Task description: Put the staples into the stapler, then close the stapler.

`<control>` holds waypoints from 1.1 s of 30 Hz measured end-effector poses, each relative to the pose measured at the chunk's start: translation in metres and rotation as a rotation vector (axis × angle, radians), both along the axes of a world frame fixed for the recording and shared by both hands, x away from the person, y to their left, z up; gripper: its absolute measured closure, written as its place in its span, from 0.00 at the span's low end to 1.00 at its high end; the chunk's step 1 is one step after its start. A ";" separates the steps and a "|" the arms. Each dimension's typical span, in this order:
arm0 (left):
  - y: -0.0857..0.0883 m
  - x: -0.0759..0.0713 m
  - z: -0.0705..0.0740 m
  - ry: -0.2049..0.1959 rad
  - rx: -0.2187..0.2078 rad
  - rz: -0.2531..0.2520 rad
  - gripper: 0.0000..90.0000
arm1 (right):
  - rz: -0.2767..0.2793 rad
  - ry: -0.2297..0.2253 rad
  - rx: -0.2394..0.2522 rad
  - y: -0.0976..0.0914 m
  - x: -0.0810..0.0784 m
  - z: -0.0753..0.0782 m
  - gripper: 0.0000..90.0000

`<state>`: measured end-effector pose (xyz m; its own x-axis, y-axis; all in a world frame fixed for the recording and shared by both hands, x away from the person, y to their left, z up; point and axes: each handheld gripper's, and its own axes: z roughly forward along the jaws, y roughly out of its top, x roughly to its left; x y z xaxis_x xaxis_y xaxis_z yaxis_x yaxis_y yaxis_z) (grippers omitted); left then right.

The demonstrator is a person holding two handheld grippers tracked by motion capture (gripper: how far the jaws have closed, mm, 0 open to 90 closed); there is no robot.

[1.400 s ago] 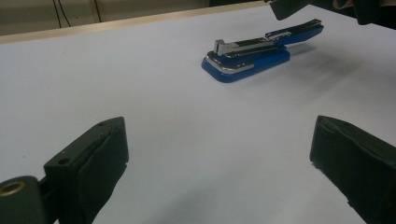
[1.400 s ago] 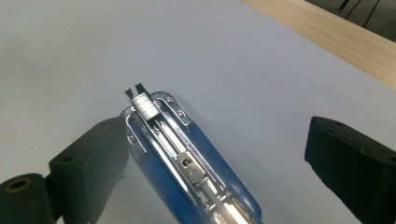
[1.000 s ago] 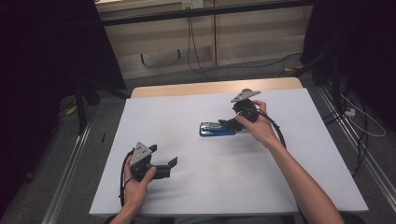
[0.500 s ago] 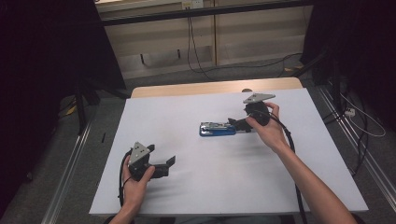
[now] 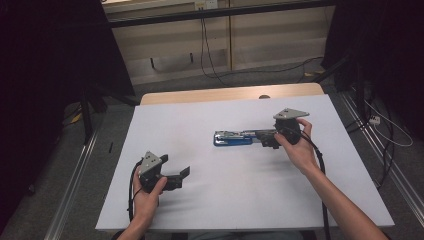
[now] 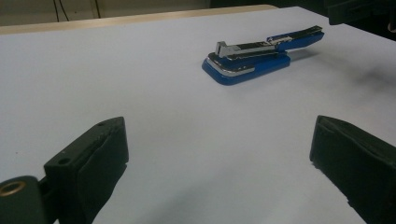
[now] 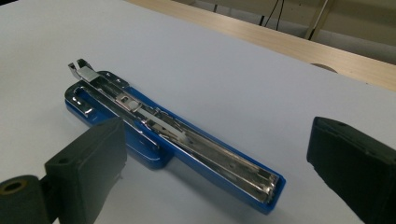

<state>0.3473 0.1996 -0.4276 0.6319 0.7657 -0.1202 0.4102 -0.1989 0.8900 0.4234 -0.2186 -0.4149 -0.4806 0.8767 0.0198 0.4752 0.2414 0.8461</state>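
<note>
Left hand-held gripper (image 5: 182, 175) sits near-left on the white table (image 5: 210, 210), jaws spread wide, nothing between them, well apart from the stapler. Blue stapler (image 5: 233, 138) lies flat mid-table, swung open with its metal staple channel showing. Right hand-held gripper (image 5: 264, 138) is at the stapler's right end, jaws released, straddling it without gripping.
</note>
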 end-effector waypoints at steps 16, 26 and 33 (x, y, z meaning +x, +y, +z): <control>0.001 -0.001 0.001 -0.007 0.005 0.000 0.05 | -0.030 -0.045 0.027 -0.018 -0.026 -0.001 0.05; 0.002 0.000 0.000 -0.024 0.007 -0.025 0.04 | -0.021 -0.043 0.031 -0.025 -0.035 0.000 0.03; 0.001 -0.001 -0.002 -0.014 0.023 -0.004 0.04 | -0.040 -0.042 0.034 -0.033 -0.040 -0.003 0.03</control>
<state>0.3466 0.2001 -0.4301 0.6368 0.7653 -0.0937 0.3966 -0.2209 0.8910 0.3833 -0.2518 -0.4177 -0.4461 0.8945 0.0304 0.4478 0.1937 0.8729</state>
